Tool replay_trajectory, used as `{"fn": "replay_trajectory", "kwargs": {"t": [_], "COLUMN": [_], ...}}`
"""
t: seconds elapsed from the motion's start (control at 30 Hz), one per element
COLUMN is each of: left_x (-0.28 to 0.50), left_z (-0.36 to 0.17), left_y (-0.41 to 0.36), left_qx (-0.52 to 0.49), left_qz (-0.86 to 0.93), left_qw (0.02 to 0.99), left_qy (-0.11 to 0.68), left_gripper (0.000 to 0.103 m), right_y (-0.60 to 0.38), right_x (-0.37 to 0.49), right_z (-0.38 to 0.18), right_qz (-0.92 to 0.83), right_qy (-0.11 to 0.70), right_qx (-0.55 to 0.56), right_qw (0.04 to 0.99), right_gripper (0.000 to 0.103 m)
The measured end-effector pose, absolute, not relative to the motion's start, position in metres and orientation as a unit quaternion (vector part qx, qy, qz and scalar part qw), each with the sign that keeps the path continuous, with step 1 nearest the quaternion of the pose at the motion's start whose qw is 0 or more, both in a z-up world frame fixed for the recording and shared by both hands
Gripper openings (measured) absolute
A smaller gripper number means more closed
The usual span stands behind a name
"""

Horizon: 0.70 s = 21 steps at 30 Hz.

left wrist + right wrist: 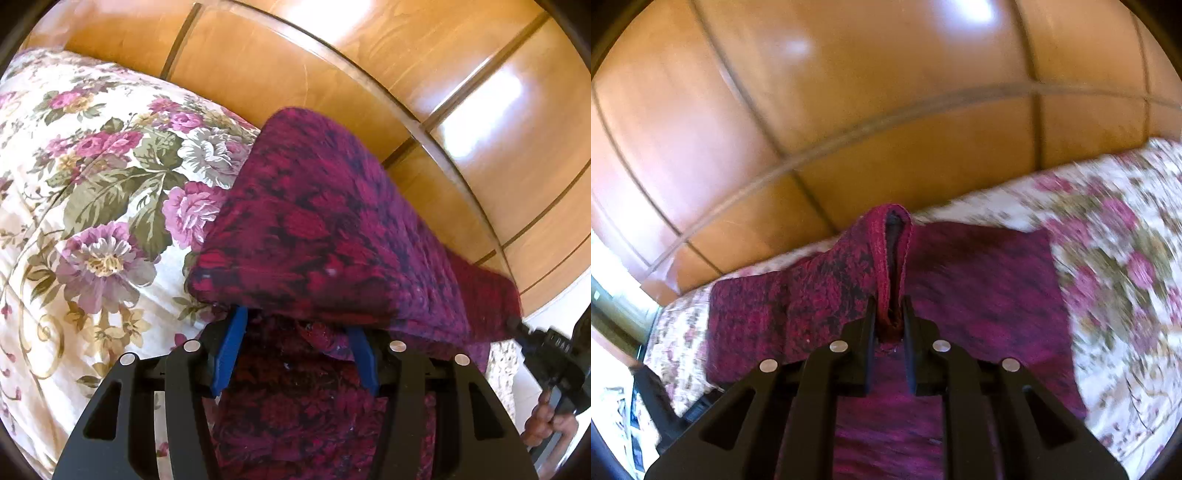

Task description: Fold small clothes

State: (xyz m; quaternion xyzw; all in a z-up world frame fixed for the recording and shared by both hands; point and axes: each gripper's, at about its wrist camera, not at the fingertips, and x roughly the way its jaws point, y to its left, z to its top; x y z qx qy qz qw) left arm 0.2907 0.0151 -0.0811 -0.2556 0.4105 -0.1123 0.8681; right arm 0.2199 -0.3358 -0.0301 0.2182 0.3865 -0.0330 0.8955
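The right gripper (891, 314) has its black fingers pressed together on a folded edge of the crimson-and-black patterned fuzzy cloth (979, 280), which rises as a narrow loop just ahead of the tips and spreads away to both sides and beneath. The left gripper (295, 325) holds its blue-padded fingers partly spread, a raised fold of the same cloth draped over their tips; whether the pads press it I cannot tell. Beneath and beside the cloth lies the cream quilted bedspread with pink flowers (92, 177), and beyond stands the glossy orange-brown wooden panelling (775, 110).
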Motion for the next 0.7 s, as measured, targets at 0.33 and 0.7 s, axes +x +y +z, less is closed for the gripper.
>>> {"fn": "replay_trajectory", "kwargs": {"t": [0.33, 0.7], "left_x": [0.280, 0.240], "left_z": [-0.075, -0.037], "left_y": [0.014, 0.024], "left_qx": [-0.220, -0.180], "left_qz": [-0.102, -0.113], "left_qw": [0.875, 0.897], "left_qy": [0.420, 0.387], "left_gripper": [0.053, 0.053], "right_y": [-0.374, -0.387], "right_x": [0.185, 0.172], "right_z": [-0.063, -0.071], "right_qz": [-0.077, -0.102], "right_qy": [0.398, 0.399], "right_qx": [0.249, 0.256], "right_qw": [0.880, 0.875], "right_gripper": [0.012, 0.012]}}
